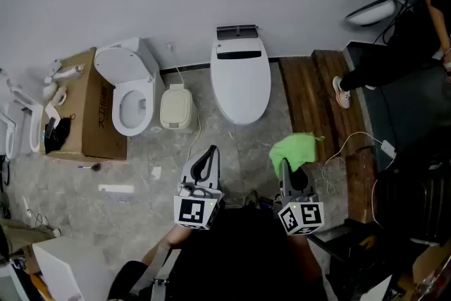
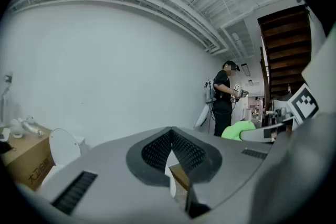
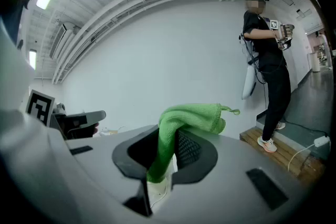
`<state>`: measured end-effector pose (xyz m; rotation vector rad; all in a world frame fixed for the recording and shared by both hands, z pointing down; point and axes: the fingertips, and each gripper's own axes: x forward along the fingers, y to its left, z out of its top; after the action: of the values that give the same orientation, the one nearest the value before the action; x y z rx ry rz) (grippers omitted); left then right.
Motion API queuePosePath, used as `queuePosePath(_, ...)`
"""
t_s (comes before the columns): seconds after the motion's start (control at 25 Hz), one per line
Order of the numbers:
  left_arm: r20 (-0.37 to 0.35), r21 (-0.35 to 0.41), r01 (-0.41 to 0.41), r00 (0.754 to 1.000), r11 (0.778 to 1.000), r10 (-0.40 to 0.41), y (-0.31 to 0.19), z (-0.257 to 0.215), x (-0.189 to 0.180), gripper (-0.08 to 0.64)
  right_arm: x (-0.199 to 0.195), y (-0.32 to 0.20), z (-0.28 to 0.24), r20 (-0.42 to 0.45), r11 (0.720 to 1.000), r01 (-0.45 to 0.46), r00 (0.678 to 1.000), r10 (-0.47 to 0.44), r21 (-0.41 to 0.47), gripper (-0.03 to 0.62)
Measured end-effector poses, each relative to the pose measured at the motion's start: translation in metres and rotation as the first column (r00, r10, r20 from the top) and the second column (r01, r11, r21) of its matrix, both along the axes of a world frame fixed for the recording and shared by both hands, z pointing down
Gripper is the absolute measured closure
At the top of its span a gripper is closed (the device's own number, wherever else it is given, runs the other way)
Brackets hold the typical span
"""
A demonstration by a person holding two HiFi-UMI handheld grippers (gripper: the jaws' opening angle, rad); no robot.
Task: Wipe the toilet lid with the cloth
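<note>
A white toilet with its lid [image 1: 241,77] down stands against the far wall at the centre of the head view. My right gripper [image 1: 285,167] is held low in front of it and a little to its right, shut on a green cloth [image 1: 294,150] that bunches over its tips. In the right gripper view the cloth [image 3: 191,115] hangs down between the jaws of that gripper [image 3: 170,136]. My left gripper [image 1: 206,160] hovers beside it, left of the cloth, shut with nothing in it [image 2: 171,131]. Neither gripper touches the toilet.
A second toilet [image 1: 130,91] with its seat up stands to the left, next to a cardboard box [image 1: 88,106]. A small beige bin [image 1: 176,108] sits between the toilets. A wooden platform [image 1: 310,91], a cable with a plug block [image 1: 387,148] and a person [image 1: 394,56] are on the right.
</note>
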<state>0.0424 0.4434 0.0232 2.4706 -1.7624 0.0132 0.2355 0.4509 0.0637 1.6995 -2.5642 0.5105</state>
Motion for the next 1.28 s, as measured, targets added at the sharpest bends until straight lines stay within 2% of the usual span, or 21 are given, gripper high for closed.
queuePosePath(0.48, -0.015, -0.004, -0.016, 1.000, 1.000, 0.016, -0.003, 0.002, -0.005, 0.551, -0.011, -0.002, -0.002, 0.003, 1.000, 0.001, 1.000, -0.001, 0.012, 0.523)
queuePosePath(0.88, -0.018, -0.001, -0.059, 0.998, 0.998, 0.059, -0.015, 0.002, -0.036, 0.551, -0.044, -0.010, -0.004, -0.004, 0.999, -0.030, 1.000, 0.030, 0.013, 0.522)
queuePosePath(1.28, -0.014, -0.030, -0.125, 0.992, 0.992, 0.124, -0.024, 0.019, -0.070, 0.551, -0.083, -0.011, 0.000, -0.013, 0.998, -0.063, 0.998, 0.063, 0.005, 0.522)
